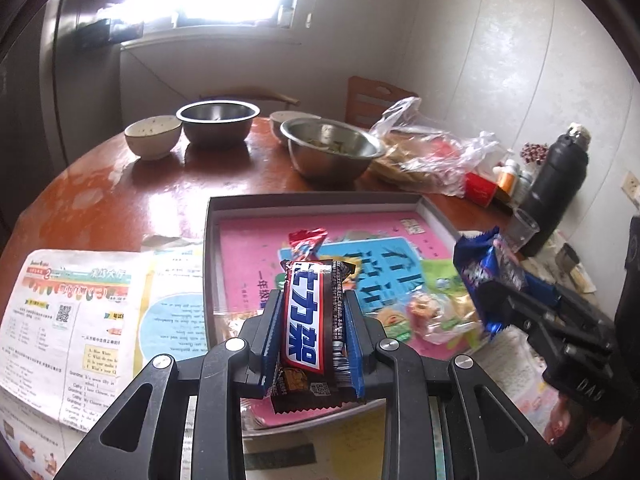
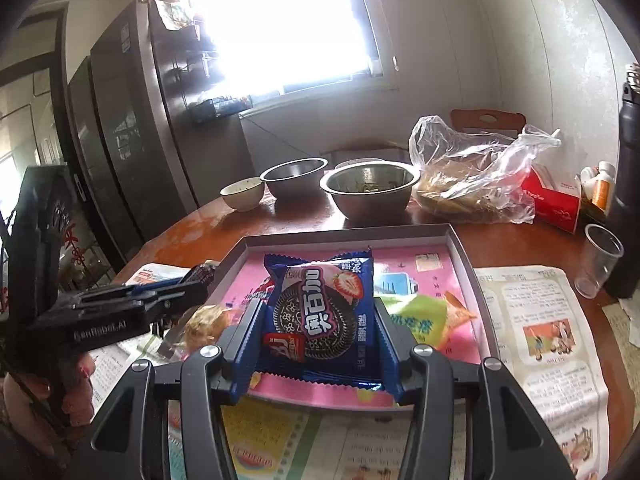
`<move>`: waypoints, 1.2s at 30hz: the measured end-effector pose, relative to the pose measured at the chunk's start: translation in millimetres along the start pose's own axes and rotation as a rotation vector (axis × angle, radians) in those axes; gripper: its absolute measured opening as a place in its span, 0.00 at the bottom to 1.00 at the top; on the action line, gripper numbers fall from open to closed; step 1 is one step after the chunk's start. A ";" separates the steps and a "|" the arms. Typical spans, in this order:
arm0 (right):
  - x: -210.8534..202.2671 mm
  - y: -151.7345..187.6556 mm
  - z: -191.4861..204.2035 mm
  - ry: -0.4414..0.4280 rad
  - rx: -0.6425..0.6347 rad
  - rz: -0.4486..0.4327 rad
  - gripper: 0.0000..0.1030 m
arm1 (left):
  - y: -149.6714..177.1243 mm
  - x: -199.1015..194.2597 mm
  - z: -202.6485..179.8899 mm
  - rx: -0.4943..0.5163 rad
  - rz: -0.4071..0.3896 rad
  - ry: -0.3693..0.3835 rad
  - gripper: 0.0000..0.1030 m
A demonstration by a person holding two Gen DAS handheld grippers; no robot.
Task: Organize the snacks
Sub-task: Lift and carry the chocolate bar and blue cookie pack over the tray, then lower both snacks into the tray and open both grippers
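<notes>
My left gripper (image 1: 313, 300) is shut on a brown chocolate bar (image 1: 310, 320) with a blue and white label, held over the near part of a grey box tray (image 1: 312, 199). My right gripper (image 2: 320, 300) is shut on a blue cookie packet (image 2: 320, 312) with a strawberry picture, held over the same tray (image 2: 348, 234). The tray has a pink printed sheet on its floor and holds a red candy (image 1: 306, 242), a green packet (image 2: 420, 314) and other small wrapped snacks (image 1: 424, 312). Each gripper shows in the other's view, the right one (image 1: 496, 280) and the left one (image 2: 200, 280).
The tray sits on a round brown table (image 1: 160, 200) over newspapers (image 1: 80, 320). Behind it stand two steel bowls (image 1: 332, 150), a white bowl (image 1: 153, 136), a plastic bag of food (image 2: 468, 172), a red box (image 2: 556, 200), a clear cup (image 2: 600, 260) and a black flask (image 1: 556, 188).
</notes>
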State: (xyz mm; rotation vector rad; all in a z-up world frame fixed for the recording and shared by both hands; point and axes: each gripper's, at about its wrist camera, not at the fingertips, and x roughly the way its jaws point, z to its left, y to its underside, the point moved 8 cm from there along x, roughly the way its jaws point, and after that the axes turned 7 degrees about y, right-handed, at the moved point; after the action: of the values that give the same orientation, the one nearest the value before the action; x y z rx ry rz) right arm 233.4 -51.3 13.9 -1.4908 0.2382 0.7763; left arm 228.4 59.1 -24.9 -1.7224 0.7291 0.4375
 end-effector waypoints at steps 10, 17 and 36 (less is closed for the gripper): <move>31.4 4.1 0.0 0.013 0.028 0.045 0.50 | 8.6 20.6 1.7 0.015 0.038 -0.018 0.28; 44.3 13.1 1.4 0.019 0.026 0.075 0.50 | 13.1 29.2 0.6 0.020 0.066 -0.015 0.28; 49.9 19.5 -0.7 0.040 0.030 0.091 0.52 | 15.4 29.3 -5.5 0.039 0.075 -0.021 0.28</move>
State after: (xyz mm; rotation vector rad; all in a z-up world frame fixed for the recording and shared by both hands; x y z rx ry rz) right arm 259.1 -38.2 -31.2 -1.4761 0.3479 0.8127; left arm 239.2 44.5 -53.1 -1.6554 0.7836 0.4893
